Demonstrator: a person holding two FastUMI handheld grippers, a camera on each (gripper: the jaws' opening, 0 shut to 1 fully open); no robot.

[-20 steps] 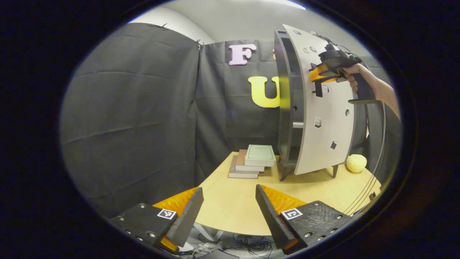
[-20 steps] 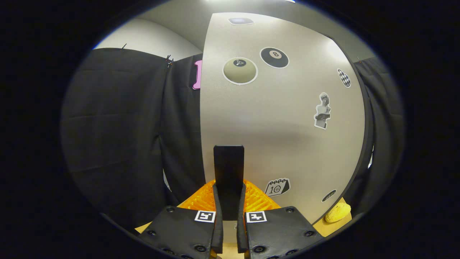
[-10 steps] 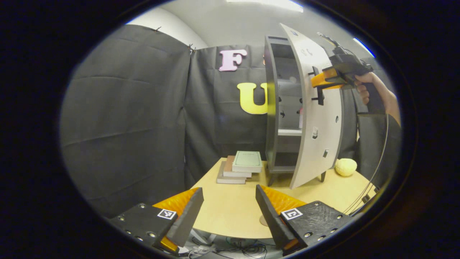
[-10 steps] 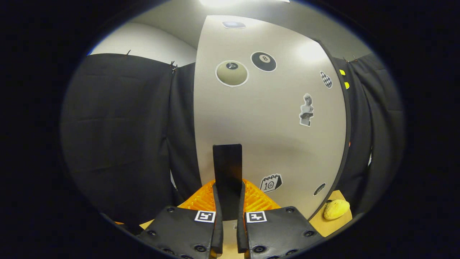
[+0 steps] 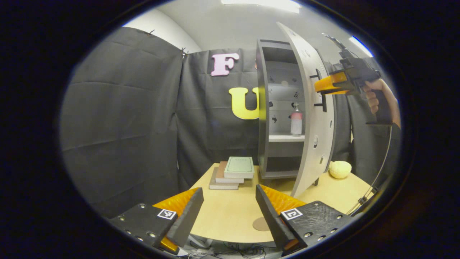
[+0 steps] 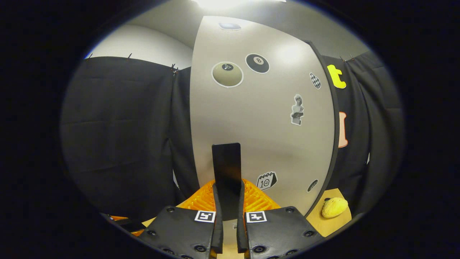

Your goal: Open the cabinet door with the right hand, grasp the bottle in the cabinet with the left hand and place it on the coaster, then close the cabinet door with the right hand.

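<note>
While the right gripper (image 6: 228, 216) clenches the grey door's black handle (image 6: 226, 169), the left gripper (image 5: 228, 207) stands released; the small pink-bodied plastic bottle (image 5: 296, 121) looks light, best taken around its body.

Stacked books (image 5: 232, 172) lie on the table (image 5: 230, 216); a yellow ball (image 5: 340, 169) well apart.

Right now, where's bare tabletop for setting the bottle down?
Bare table lies between the books and the left gripper, around the coaster. It is crowded by the cabinet, its door and the yellow ball.
</note>
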